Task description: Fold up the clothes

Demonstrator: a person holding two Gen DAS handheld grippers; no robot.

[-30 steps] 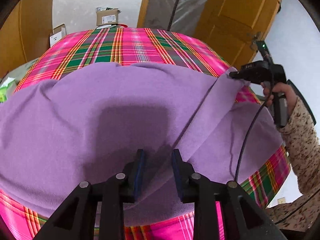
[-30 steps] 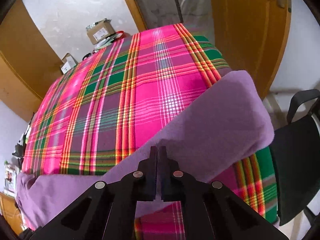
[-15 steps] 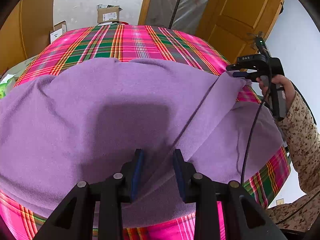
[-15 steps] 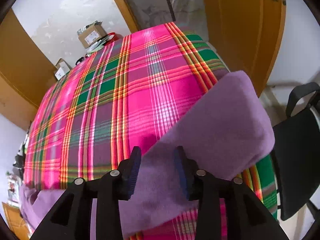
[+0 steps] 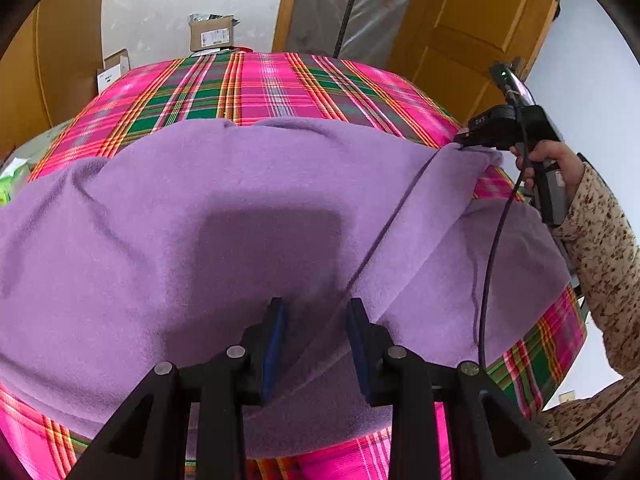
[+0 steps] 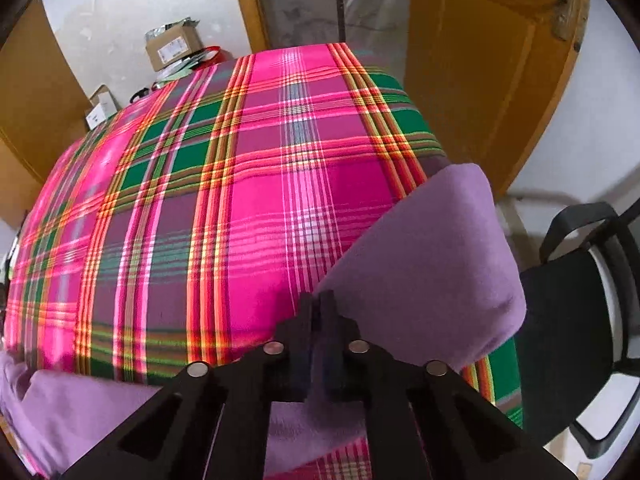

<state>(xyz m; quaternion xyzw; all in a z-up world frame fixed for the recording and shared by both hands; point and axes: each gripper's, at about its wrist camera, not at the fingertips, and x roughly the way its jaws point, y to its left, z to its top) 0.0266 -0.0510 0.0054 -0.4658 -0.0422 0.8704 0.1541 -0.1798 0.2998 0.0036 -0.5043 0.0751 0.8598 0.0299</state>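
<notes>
The right claw has its 2 fingers pressed together on an edge of the purple cloth, pinching it at a corner on the right side of the desk. In the left wrist view that corner reads as drawn up slightly where it is gripped, with a loose fold hanging below it. The left claw stands wide open low over the near part of the cloth, its blue pads apart and holding nothing.

The cloth looks like a soft, fleecy knit: light, limp, not slippery, and likely to sag and crease wherever it is unsupported. Judging by that, it is best held at corners or along a hem, 2 grips at once, so an edge stays straight.

It lies spread across the near half of the plaid-covered desk, rumpled on the left. The right hand grips its handle upright, patterned sleeve reaching in from the right.
</notes>
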